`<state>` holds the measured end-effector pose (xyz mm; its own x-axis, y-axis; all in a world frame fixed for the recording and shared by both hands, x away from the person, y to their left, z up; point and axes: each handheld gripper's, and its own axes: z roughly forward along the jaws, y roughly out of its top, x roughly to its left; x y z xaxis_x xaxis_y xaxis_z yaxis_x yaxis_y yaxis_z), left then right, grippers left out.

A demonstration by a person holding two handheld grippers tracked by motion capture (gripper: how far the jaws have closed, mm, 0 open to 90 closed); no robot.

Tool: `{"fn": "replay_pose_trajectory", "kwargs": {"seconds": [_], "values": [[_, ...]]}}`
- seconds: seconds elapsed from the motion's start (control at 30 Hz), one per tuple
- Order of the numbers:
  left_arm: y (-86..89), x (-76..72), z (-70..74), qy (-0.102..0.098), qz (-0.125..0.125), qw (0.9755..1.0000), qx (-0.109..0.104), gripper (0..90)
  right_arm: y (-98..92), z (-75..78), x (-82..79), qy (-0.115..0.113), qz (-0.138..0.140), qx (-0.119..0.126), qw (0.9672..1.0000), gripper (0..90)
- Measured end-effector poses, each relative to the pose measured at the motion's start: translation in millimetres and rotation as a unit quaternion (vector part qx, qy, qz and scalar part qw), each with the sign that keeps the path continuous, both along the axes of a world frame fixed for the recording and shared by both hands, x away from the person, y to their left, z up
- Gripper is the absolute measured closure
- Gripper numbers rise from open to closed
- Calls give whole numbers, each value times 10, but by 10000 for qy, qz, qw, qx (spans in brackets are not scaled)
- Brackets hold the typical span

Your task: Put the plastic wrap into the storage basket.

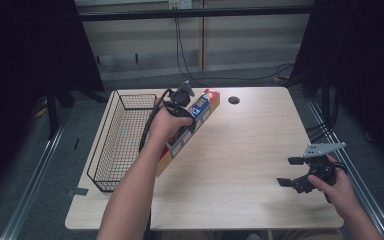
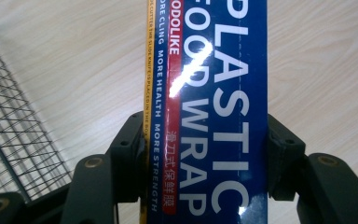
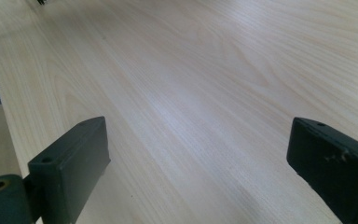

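Left gripper (image 1: 189, 114) clamped across plastic food wrap box (image 2: 207, 93), wire basket (image 1: 122, 145) at its 9 o'clock, right gripper (image 1: 291, 171) jaws wide apart over bare wooden table (image 3: 205, 70) at 4 o'clock

box (image 2: 205, 112) | "PLASTIC FOOD WRAP" | "MORE CLING MORE HEALTH MORE STRENGTH"
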<state>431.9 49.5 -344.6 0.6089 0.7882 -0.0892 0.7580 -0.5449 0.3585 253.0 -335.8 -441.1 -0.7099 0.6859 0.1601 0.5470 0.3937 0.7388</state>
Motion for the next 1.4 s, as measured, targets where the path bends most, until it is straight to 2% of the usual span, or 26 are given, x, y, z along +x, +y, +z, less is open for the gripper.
{"fn": "replay_pose_trajectory", "kwargs": {"seconds": [0.17, 0.2, 0.3, 0.43, 0.47, 0.57, 0.83, 1.1, 1.4], "values": [[42, 3, 35, -35, 63, 9999, 73, 435, -4, 2, -1, 8, -11, -10, 10000, 56], [59, 1, 43, -36, 141, 9999, 66, 435, -6, 2, -2, 9, -22, -11, 10000, 55], [88, 4, 56, -18, 152, 9999, 67, 435, -8, 1, 0, 0, -13, -8, 10000, 56], [123, -3, 67, -60, 284, 9996, 75, 435, -9, 3, -2, -6, -15, -6, 10000, 56], [139, 0, 77, -49, 251, 9996, 129, 434, -9, 4, -2, -7, -10, 12, 10000, 56], [182, -3, 86, -39, 372, 9993, 82, 434, -10, 7, -1, -18, -13, -11, 10000, 56], [259, -3, 102, -90, 453, 9989, 91, 435, -9, 7, 0, -18, 9, -18, 10000, 56], [344, -12, 105, -110, 638, 9979, 65, 435, -15, 9, -1, -34, -4, 3, 10000, 56], [459, -16, 115, -136, 794, 9967, 121, 435, -5, 11, 1, -30, 25, -26, 10000, 56]]}}
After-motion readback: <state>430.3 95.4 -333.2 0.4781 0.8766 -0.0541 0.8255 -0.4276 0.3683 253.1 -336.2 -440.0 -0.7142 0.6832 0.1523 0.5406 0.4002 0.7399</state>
